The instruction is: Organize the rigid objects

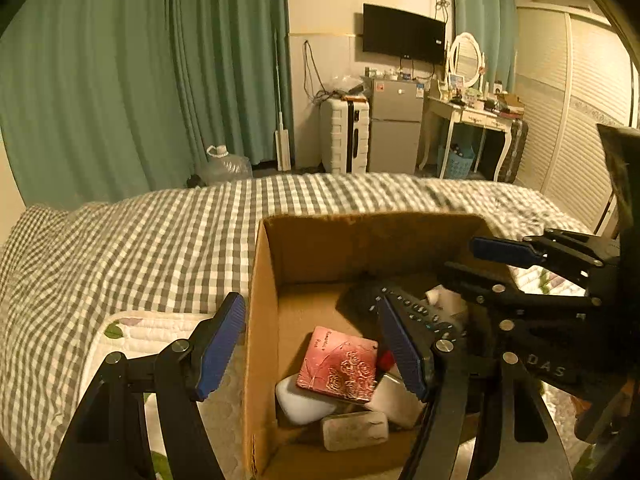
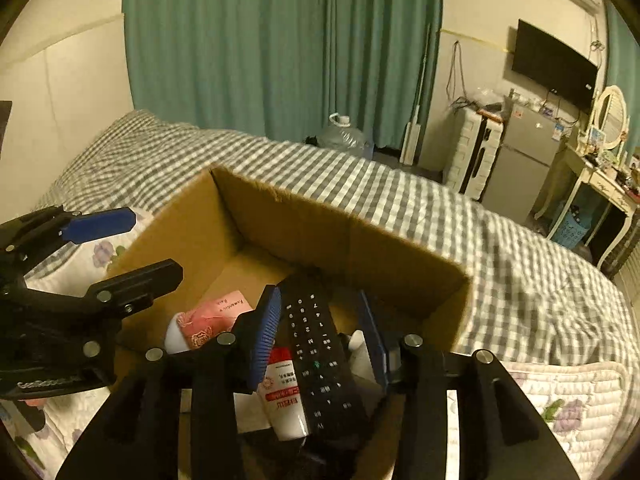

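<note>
An open cardboard box (image 1: 262,320) stands on the bed; it also shows in the right wrist view (image 2: 304,224). Inside lie a pink embossed tin (image 1: 340,366), a white rounded case (image 1: 298,400), a grey block (image 1: 354,428) and a white tube with red print (image 2: 282,392). My right gripper (image 2: 320,332) is over the box with a black remote control (image 2: 320,352) between its blue pads; the remote also shows in the left wrist view (image 1: 416,312). My left gripper (image 1: 312,346) is open and empty, straddling the box's left wall.
The box rests on a white floral quilted mat (image 2: 560,396) on a grey checked bedspread (image 1: 140,248). Beyond the bed are green curtains (image 1: 120,80), a water jug (image 1: 226,164), a white suitcase (image 1: 344,136), a small fridge (image 1: 396,128) and a dressing table (image 1: 472,116).
</note>
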